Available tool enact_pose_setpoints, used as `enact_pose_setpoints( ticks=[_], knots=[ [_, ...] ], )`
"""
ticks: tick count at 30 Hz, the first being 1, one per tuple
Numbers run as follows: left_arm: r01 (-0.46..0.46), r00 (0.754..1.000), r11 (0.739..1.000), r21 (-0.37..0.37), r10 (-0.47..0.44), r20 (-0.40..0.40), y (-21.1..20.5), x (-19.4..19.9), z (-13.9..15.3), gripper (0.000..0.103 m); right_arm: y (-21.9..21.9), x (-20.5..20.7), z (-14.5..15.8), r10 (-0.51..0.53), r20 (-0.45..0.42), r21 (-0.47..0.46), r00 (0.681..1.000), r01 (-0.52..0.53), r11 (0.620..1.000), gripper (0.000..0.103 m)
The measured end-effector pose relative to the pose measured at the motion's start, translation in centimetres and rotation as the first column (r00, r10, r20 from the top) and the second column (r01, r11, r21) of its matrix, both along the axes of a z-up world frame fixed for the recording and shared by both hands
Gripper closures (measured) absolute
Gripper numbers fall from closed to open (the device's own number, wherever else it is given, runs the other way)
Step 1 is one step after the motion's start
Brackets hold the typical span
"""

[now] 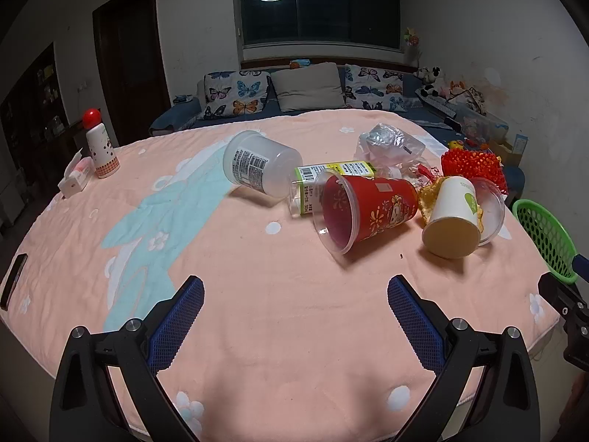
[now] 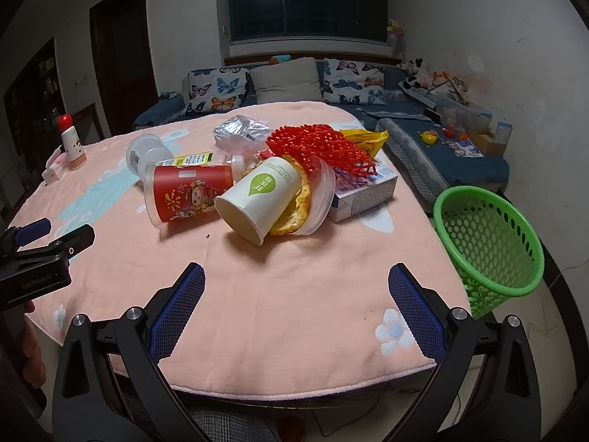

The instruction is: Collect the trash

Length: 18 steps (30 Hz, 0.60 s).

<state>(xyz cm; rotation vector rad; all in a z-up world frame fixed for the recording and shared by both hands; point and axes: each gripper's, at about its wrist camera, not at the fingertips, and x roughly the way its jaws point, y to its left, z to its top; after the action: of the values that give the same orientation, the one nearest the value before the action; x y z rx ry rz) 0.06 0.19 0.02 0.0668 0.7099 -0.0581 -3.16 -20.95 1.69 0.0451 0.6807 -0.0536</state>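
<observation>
Left wrist view is showing a table (image 1: 257,331) draped in a pink floral cloth, with litter lying heaped across the upper right of the frame. A red printed cup (image 1: 368,208) is lying on its side, its long axis running left to right, mouth facing lower left. Beside it a white paper cup (image 1: 452,217) is lying tipped, mouth toward the lower edge, and a clear jar (image 1: 257,164) is lying behind. A white bottle with a red cap (image 1: 99,147) is standing upright at far left. The left gripper (image 1: 294,291) is hovering released, well below the trash. Right wrist view is showing the right gripper (image 2: 296,280) spread wide and holding nothing, with a green basket (image 2: 489,243) sitting tilted at right, off the table's edge.
</observation>
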Motion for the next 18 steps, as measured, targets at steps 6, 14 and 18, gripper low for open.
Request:
enact_pose_setpoints(
  ticks=[6, 14, 18],
  knots=[
    [-0.006, 1.000, 1.000, -0.006, 0.006, -0.008, 0.00, 0.06, 0.22, 0.006, 0.05, 0.03, -0.07, -0.002, -0.001, -0.003, 1.000, 0.002, 1.000, 0.004],
    [0.002, 1.000, 1.000, 0.000, -0.002, -0.006, -0.40, -0.07, 0.34, 0.006, -0.15, 0.05, -0.09, -0.013, 0.000, -0.008, 1.000, 0.013, 1.000, 0.004],
    [0.003, 1.000, 1.000, -0.002, -0.003, -0.010, -0.31, 0.01, 0.15, 0.006, -0.17, 0.00, -0.03, -0.016, 0.000, -0.015, 1.000, 0.016, 1.000, 0.004]
  ],
)
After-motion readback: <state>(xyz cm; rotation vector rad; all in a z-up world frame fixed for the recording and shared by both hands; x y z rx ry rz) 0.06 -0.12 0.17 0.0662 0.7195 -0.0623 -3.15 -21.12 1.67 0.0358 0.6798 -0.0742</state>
